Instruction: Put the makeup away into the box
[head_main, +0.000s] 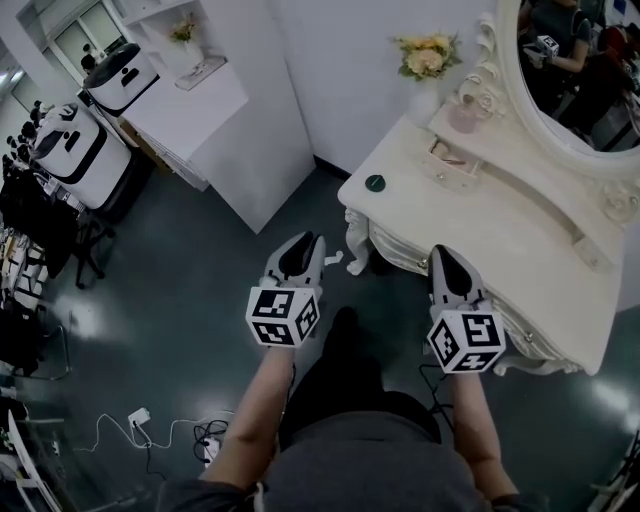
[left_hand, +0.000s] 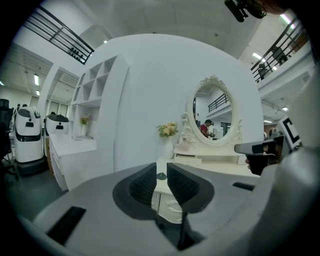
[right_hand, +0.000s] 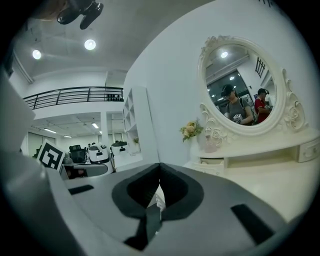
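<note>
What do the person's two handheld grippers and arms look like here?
Both the left gripper and right gripper have light grey bodies tapering to two dark-padded jaws. Each carries a white cube with black square markers at its rear. The forearms are bare of sleeves.

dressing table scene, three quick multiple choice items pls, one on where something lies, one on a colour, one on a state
1. Where does the small dark round disc lie?
A on a stool
B on the dressing table, near a corner of its top
C in a basket

2. What colour is the dressing table?
A black
B cream-white
C red

3. How do the jaws of the left gripper stand?
A apart, nothing gripped
B shut on a brush
C shut, empty

Answers:
1. B, the head view shows the disc by the top's corner.
2. B, the top and the carved front are pale.
3. A, a clear gap shows between them.
</note>
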